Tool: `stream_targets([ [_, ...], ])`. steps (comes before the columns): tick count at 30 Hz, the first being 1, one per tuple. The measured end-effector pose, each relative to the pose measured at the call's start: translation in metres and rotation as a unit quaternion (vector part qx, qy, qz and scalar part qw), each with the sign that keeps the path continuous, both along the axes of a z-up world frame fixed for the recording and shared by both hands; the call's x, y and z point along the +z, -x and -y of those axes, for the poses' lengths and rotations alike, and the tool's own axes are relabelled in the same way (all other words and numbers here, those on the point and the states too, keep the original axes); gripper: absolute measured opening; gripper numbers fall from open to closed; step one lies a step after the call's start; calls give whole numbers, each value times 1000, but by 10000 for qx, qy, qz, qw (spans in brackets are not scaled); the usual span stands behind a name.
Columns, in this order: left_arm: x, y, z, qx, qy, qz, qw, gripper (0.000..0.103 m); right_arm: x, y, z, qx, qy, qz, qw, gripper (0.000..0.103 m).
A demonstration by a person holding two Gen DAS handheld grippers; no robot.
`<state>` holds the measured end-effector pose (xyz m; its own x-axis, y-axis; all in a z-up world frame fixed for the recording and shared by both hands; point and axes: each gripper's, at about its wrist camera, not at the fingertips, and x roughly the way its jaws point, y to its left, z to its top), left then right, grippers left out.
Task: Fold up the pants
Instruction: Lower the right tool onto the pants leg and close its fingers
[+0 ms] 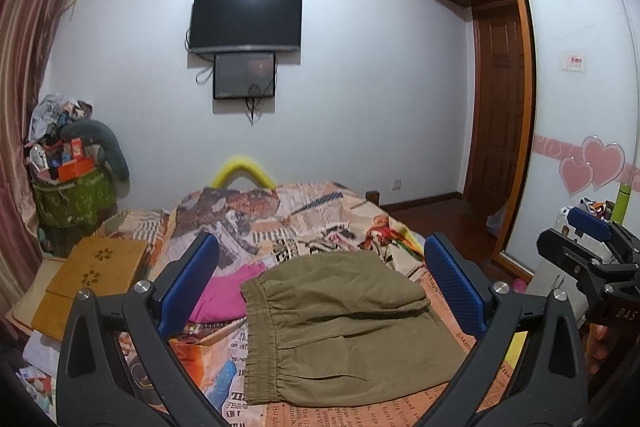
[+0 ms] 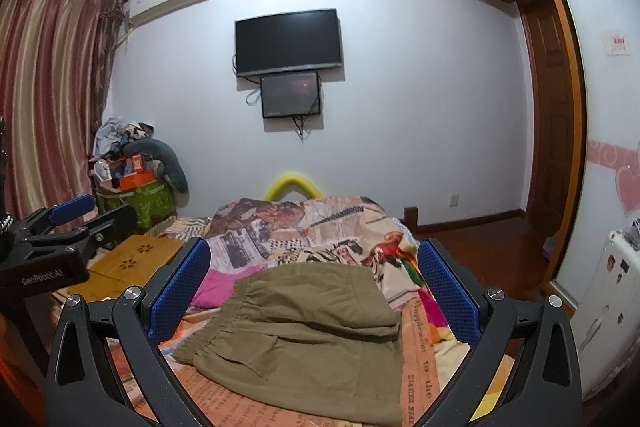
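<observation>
Olive-green pants (image 1: 340, 327) lie folded in a compact stack on the patterned bed cover (image 1: 304, 219), elastic waistband to the left. They also show in the right wrist view (image 2: 312, 339). My left gripper (image 1: 320, 287) is open, held above and just short of the pants, holding nothing. My right gripper (image 2: 316, 291) is open too, above the pants, empty. The right gripper shows at the right edge of the left wrist view (image 1: 588, 239). The left gripper shows at the left of the right wrist view (image 2: 72, 223).
A pink garment (image 1: 224, 291) lies left of the pants. A wooden lap tray (image 1: 96, 275) sits at the bed's left side. A cluttered green bag (image 1: 72, 195) stands by the curtain. A wardrobe (image 1: 580, 99) and white appliance (image 2: 612, 299) are on the right.
</observation>
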<state>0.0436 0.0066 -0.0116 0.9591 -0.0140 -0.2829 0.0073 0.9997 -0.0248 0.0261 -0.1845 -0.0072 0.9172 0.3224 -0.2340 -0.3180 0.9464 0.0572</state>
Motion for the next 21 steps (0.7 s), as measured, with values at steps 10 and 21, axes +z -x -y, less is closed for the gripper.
stream_targets([
  [10,-51,-93,-35,357,-5,-1136,9929,103,-41,-57,24,-465,451,-638,9959,103],
  [21,-152,-198,-80,871,-195,-2757,9571,103,-109,-128,47,-601,961,-1927,9747,103],
])
